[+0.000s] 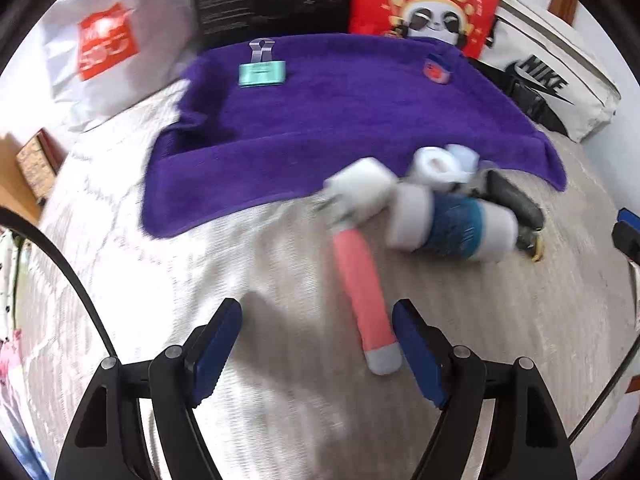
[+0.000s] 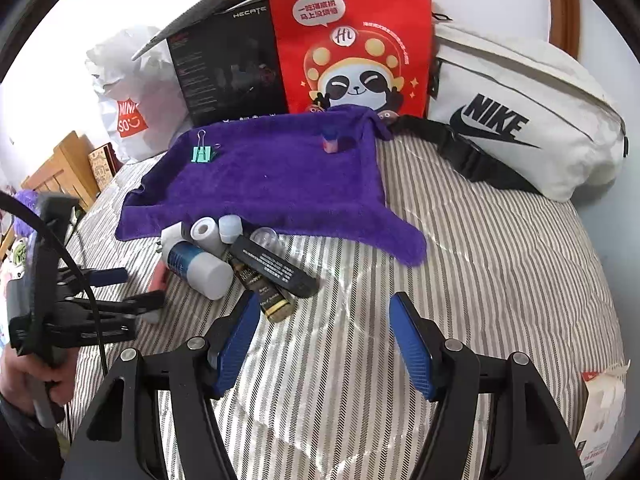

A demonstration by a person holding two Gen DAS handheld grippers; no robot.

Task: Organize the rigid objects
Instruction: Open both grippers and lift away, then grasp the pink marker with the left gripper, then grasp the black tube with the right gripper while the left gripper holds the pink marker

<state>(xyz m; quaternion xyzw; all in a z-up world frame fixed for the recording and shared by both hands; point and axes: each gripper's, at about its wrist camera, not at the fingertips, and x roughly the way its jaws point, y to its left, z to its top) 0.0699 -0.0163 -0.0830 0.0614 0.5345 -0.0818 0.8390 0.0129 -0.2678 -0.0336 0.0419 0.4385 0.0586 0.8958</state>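
The left gripper (image 1: pixel 318 350) fingers stand wide and empty, the pink-handled white-headed brush (image 1: pixel 362 276) just inside the right finger. Picking-up step, I judge: next, centre and close. The right gripper (image 2: pixel 325 342) gapes empty.

Motion-blurred bottle cluster (image 1: pixel 440 204); pink handle (image 1: pixel 366 296)

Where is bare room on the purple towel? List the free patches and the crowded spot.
Free: the purple towel between the green binder clip and the small red-blue item, down to its near edge. Crowded: the pile of tubes just off that edge.
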